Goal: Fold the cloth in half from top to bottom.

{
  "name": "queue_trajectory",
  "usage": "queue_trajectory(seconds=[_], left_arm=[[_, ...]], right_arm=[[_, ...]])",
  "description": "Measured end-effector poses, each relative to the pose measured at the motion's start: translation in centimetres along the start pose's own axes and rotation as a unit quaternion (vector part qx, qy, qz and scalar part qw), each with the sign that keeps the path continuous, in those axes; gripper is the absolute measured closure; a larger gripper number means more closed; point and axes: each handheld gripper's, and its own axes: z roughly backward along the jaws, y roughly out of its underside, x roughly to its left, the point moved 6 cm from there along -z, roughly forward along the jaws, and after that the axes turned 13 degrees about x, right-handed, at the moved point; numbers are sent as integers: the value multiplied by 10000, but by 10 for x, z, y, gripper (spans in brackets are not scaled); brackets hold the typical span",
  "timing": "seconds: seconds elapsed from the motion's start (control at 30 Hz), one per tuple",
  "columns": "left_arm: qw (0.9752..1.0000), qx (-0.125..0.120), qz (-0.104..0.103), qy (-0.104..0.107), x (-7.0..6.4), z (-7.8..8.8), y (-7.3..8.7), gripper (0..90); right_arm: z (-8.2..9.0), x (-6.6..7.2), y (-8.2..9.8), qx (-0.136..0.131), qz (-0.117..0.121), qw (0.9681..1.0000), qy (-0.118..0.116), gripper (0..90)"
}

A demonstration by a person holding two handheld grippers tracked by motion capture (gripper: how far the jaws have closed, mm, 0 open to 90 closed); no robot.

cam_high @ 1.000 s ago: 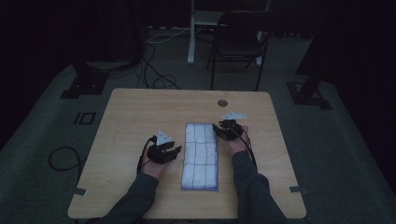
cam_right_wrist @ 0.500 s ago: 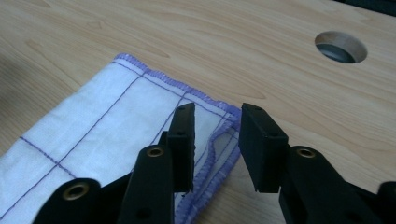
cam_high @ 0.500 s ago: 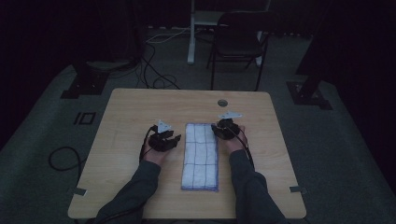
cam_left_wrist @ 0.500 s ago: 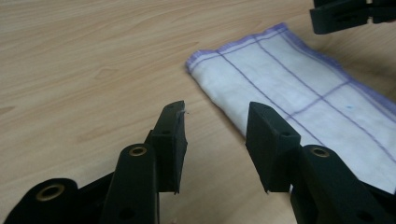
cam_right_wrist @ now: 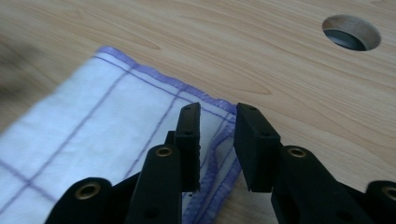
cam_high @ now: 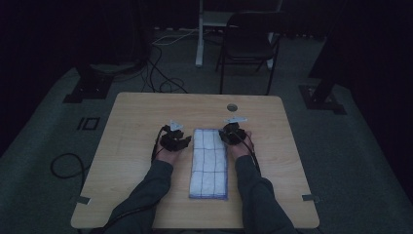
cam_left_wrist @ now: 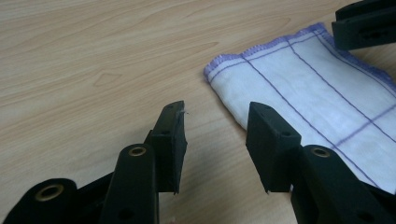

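Your left tool (cam_left_wrist: 215,140) sits just off the far left corner of the folded cloth (cam_high: 209,161), jaws spread wide with nothing but bare table (cam_high: 136,146) between them. It isn't on the fabric yet, so slide it in toward that purple-stitched corner and get one jaw over the top layer and one under the edge before you squeeze. Go in low and flat, otherwise you'll just push the corner away or pinch a single ply.

The cloth itself is a long white strip with a purple grid, lying lengthwise down the middle of the table, its near end close to the near edge.

Your right tool (cam_right_wrist: 217,140) is at the far right corner, and its jaws have just been closing with the hemmed corner between them. From the right gripper view there's a sliver of a gap, so I'd say it hasn't actually bitten down. Finish that clench squarely on the hem, not just the loose tip. Looks like both corners need a solid hold before you lift, so match the two sides and raise them evenly.
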Motion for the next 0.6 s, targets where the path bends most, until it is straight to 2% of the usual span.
queue_trajectory(seconds=[0.27,0.37,0.47,0.53,0.6], left_arm=[[9999,92,-76,-9,-3,-13,-8,580],[9999,132,-62,-32,-3,-19,-11,573],[9999,139,50,-10,-3,-24,-16,565],[9998,159,70,3,-3,-27,-17,557],[9997,194,158,63,-4,-33,-19,549]], right_arm=[[-8,-5,0,95,-174,9998,-2,607],[-9,-8,0,136,-228,9996,6,606],[-12,-11,0,177,-311,9994,-38,592],[-12,-10,0,166,-387,9990,-151,577],[-13,-9,-1,189,-401,9989,-146,566]])
